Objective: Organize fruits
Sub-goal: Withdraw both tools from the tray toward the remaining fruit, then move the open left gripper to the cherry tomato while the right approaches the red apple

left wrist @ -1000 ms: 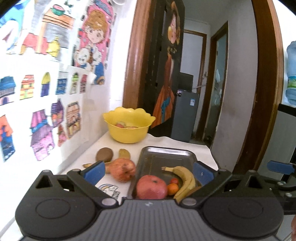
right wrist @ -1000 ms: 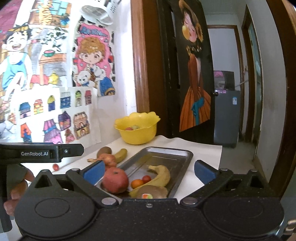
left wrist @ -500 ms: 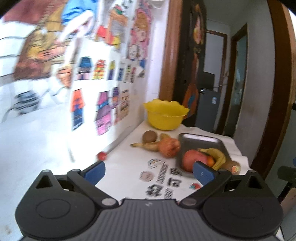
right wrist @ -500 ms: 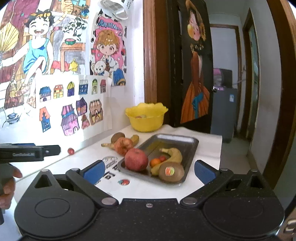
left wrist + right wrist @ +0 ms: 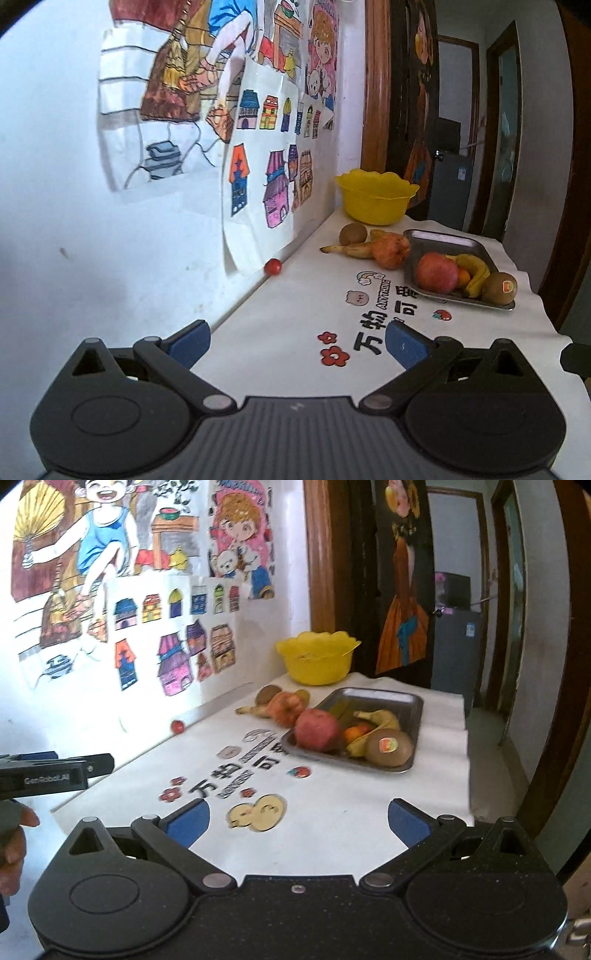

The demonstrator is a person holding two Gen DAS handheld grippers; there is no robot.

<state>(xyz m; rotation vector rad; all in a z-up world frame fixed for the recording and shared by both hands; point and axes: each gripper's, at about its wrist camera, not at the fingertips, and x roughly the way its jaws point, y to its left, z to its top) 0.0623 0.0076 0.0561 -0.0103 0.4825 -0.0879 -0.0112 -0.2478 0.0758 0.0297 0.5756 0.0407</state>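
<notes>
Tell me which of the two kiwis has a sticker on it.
The kiwi at the near corner of the metal tray carries a round sticker. The other kiwi, on the table near the yellow bowl, shows none.

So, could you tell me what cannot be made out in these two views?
- Yellow bowl: contents hidden by its rim in the left wrist view, only a blurred hint in the right.
- Tray: the small fruit between apple and banana is partly hidden, both views.
- Kiwi behind the tray: half covered by other fruit, right wrist view.
</notes>
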